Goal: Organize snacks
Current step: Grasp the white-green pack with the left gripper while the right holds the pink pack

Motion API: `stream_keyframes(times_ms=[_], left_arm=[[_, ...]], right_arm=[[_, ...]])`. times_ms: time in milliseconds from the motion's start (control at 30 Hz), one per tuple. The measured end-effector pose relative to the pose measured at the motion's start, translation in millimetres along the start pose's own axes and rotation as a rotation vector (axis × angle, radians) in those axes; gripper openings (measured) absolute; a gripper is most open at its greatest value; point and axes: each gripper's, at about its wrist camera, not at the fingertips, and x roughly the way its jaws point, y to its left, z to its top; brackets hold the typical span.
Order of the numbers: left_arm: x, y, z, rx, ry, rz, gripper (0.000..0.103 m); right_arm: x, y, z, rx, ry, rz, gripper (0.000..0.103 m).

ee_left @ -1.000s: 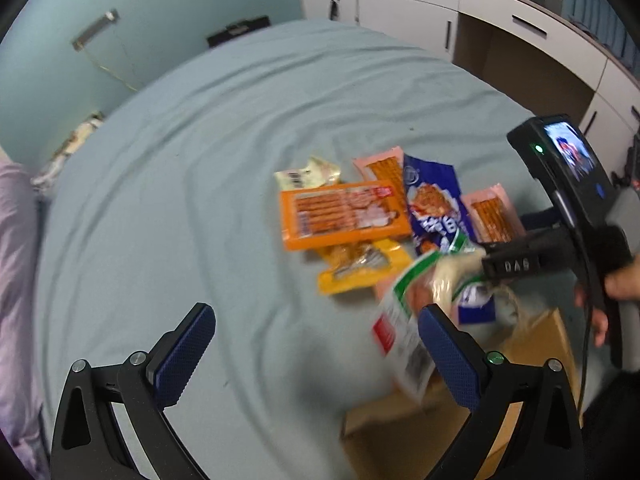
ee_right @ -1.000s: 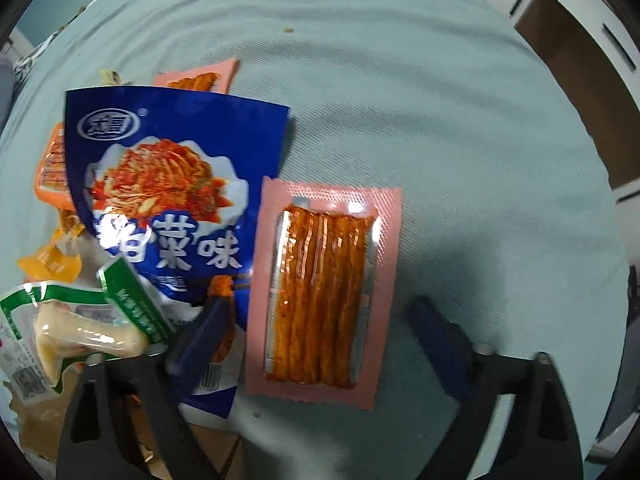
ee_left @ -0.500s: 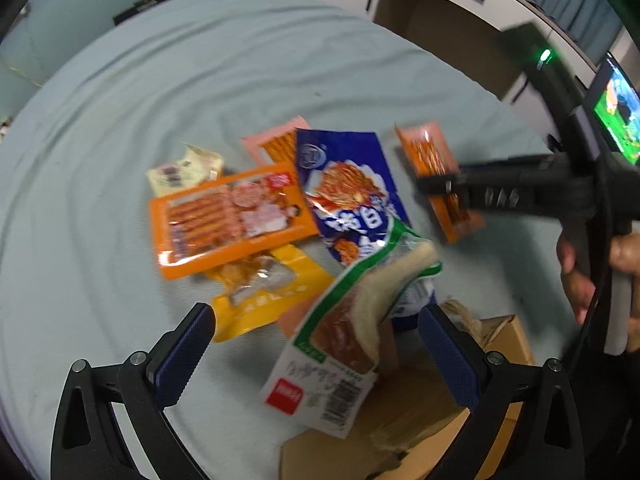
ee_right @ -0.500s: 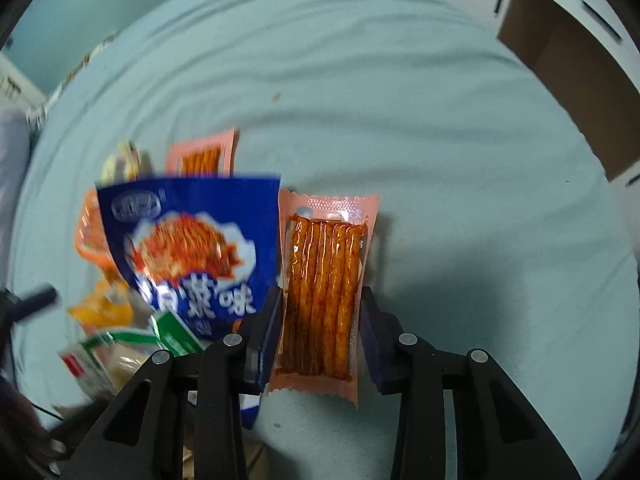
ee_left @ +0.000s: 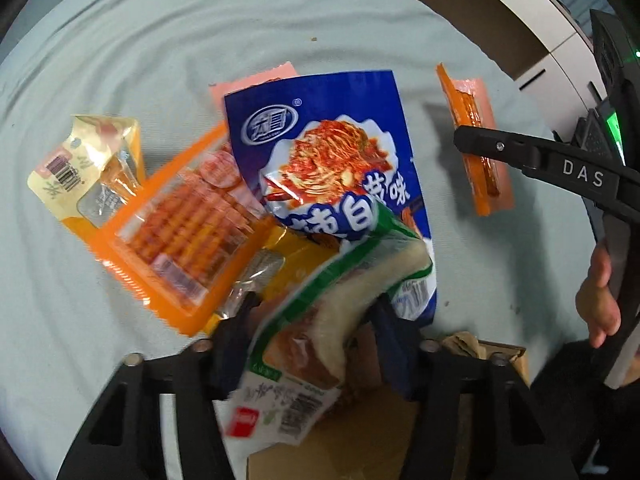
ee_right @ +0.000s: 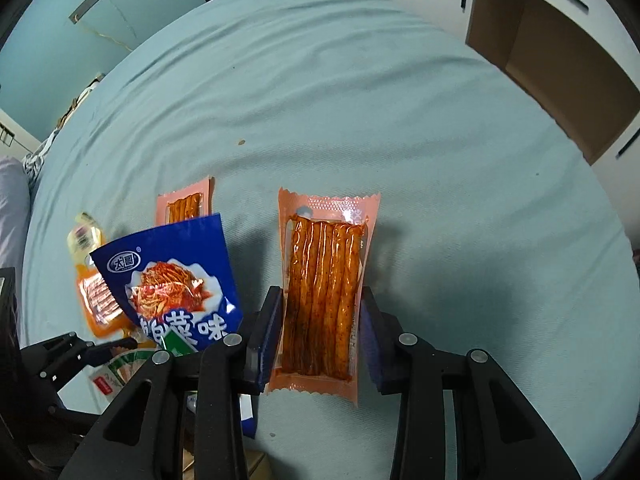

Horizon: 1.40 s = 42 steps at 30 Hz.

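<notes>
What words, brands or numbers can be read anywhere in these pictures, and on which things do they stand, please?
"DAS": white letters on the arm of the right gripper.
"白", "菜", "味": large white characters on the blue bag; its oval logo is too small to read.
Barcode, no legible digits: yellow packet.
Green-and-white packet in the left gripper: print blurred.
Pink packet: print unreadable.

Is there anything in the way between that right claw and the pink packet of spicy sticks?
Nothing visible. The right gripper already has its jaws on either side of the pink packet, closed on its edges, apart from the blue bag.
</notes>
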Motion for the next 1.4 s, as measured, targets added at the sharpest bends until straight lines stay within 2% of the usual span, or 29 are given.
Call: stream_keyframes(times_ms=[100, 200, 400, 467, 567, 700, 800, 933, 1000, 1067, 1133, 1167, 1200, 1233, 1400], left_arm=[[-11.7, -3.3, -2.2, -0.002, -0.035, -0.009, 0.025], [-24.5, -6.1, -6.1, -0.014, -0.088, -0.044, 0.017], [-67.4, -6.4, -19.3, -0.041, -0.2, -0.007, 0.014], [-91.7, -2.8, -25.1, -0.079, -0.269, 0.014, 0.014], [-133.6, 10.9, -39.7, -0.142, -0.417, 0.06, 0.014], [-161.8, 16.1, -62.3, -0.184, -0.513, -0.001, 0.014], [-179.8, 9.1, -81.1, -0.195, -0.582, -0.062, 0.014], [-189.0, 8.8, -96.4, -0.189, -0.663, -0.033, 0.016], [-183.1, 10.4, -97.2, -0.193, -0.673, -0.025, 0.021], [-176.4, 19.1, -97.0, -0.2, -0.638, -0.011, 0.022], [-164.2, 24.9, -95.9, -0.212, -0.605, 0.007, 0.019], [-161.2, 26.8, -94.4, -0.218, -0.596, 0.0, 0.014], [-160.0, 29.9, -93.4, -0.23, -0.59, -0.018, 0.004], [-157.0, 30.5, -93.6, -0.237, -0.586, -0.022, 0.001], [-148.1, 40.1, -95.6, -0.258, -0.532, -0.019, 0.002]], right_arm=[[0.1, -1.3, -1.3, 0.017, -0.006, 0.005, 0.035], [-1.9, -4.8, -4.8, 0.038, -0.009, 0.011, 0.035], [-14.9, -10.6, -13.1, 0.077, -0.038, 0.011, 0.035], [-21.2, -14.0, -19.0, 0.101, -0.055, 0.026, 0.035], [-31.3, -20.0, -30.5, 0.121, -0.078, 0.036, 0.035], [-46.3, -22.3, -54.6, 0.104, -0.099, 0.013, 0.035], [-62.2, -25.6, -69.7, 0.106, -0.108, 0.039, 0.035], [-80.2, -28.6, -89.2, 0.111, -0.124, 0.076, 0.035], [-89.6, -32.4, -98.7, 0.102, -0.138, 0.069, 0.035], [-96.9, -34.9, -109.5, 0.103, -0.142, 0.06, 0.035], [-100.1, -38.3, -116.1, 0.11, -0.137, 0.061, 0.035], [-102.2, -41.3, -118.7, 0.116, -0.133, 0.062, 0.035], [-103.5, -43.5, -120.9, 0.124, -0.13, 0.068, 0.035], [-104.9, -44.8, -122.1, 0.129, -0.128, 0.075, 0.035], [-104.1, -39.2, -117.8, 0.114, -0.126, 0.06, 0.035]])
